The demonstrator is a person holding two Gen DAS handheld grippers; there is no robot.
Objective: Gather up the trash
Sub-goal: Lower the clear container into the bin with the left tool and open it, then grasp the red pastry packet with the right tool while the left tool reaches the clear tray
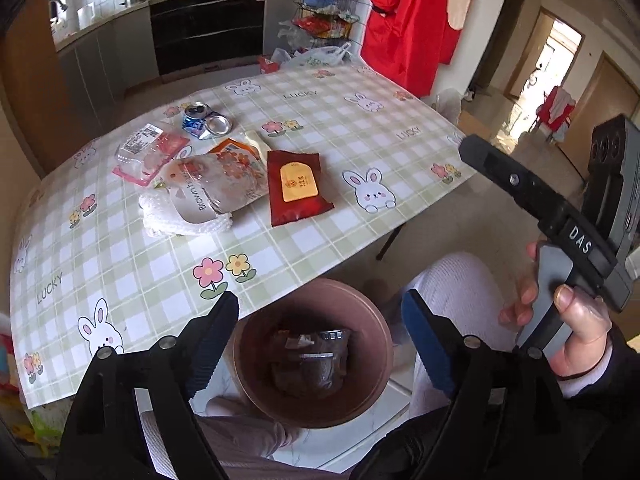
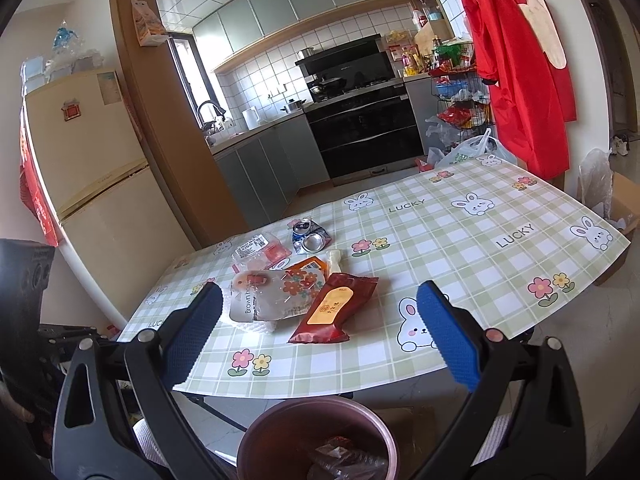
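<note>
A brown round bin [image 1: 312,352] stands on the floor at the table's near edge, with wrappers inside; it also shows in the right wrist view [image 2: 316,440]. My left gripper [image 1: 320,308] is open and empty right above the bin. My right gripper [image 2: 320,296] is open and empty, above the bin and facing the table. On the table lie a dark red packet [image 1: 298,186] [image 2: 336,308], a clear "Brown" bag [image 1: 216,188] [image 2: 276,292], a crushed can [image 1: 204,120] [image 2: 310,236], a pink clear tray [image 1: 148,150] [image 2: 260,250] and white foam netting [image 1: 176,220].
The table [image 1: 360,140] has a green checked rabbit cloth. The person's legs in white trousers [image 1: 452,292] are beside the bin. A red apron [image 2: 516,60] hangs at the right, a fridge [image 2: 88,160] stands at the left and kitchen counters are beyond.
</note>
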